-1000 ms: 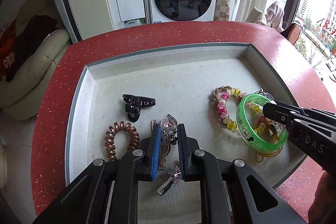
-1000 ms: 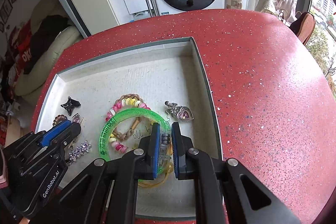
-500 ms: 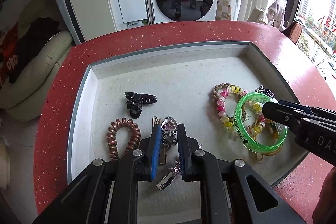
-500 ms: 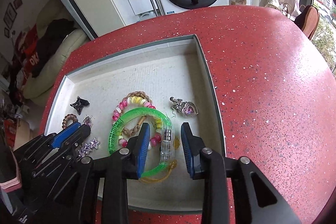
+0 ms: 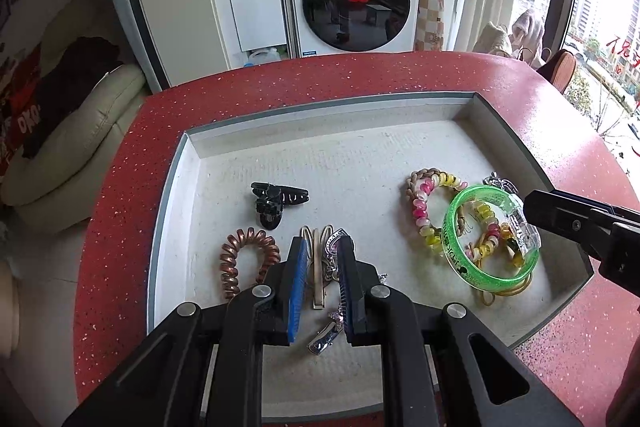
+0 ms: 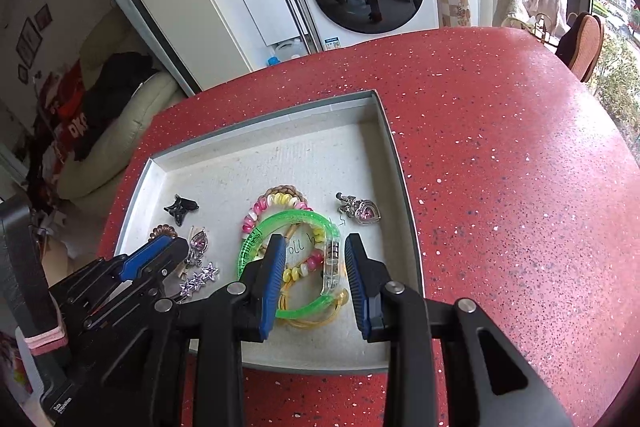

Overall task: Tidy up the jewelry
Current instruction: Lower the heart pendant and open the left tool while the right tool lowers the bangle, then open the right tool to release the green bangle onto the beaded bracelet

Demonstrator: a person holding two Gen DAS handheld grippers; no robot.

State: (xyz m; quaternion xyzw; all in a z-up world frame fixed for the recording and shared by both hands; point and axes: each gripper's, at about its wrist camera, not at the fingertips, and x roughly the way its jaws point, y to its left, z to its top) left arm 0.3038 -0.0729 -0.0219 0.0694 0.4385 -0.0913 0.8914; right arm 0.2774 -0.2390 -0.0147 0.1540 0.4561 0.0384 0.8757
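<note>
A shallow white tray [image 5: 320, 147] on the red table holds the jewelry. My left gripper [image 5: 322, 247] is shut on a silver pendant with a pink heart [image 5: 334, 247] at the tray's near left. A beige hair clip [image 5: 318, 279] lies just under its fingers. My right gripper [image 6: 314, 241] is open, its jaws standing either side of the clear clasp of a green bangle [image 6: 296, 217] without touching it. The bangle lies flat over a pink and yellow beaded bracelet [image 6: 276, 201] and a yellow elastic [image 6: 312, 323]. The right gripper's tip [image 5: 538, 205] shows beside the bangle [image 5: 480, 271].
A black claw clip [image 5: 276, 201], a copper spiral hair tie [image 5: 240, 255] and a silver star clip [image 5: 324, 337] lie in the tray's left half. A second heart pendant [image 6: 362, 211] rests near the right wall. Red tabletop [image 6: 500, 167] spreads to the right.
My right gripper's jaws have opened off the green bangle and drawn back a little; the bangle stays in the tray. The left gripper has kept still with the pendant.
</note>
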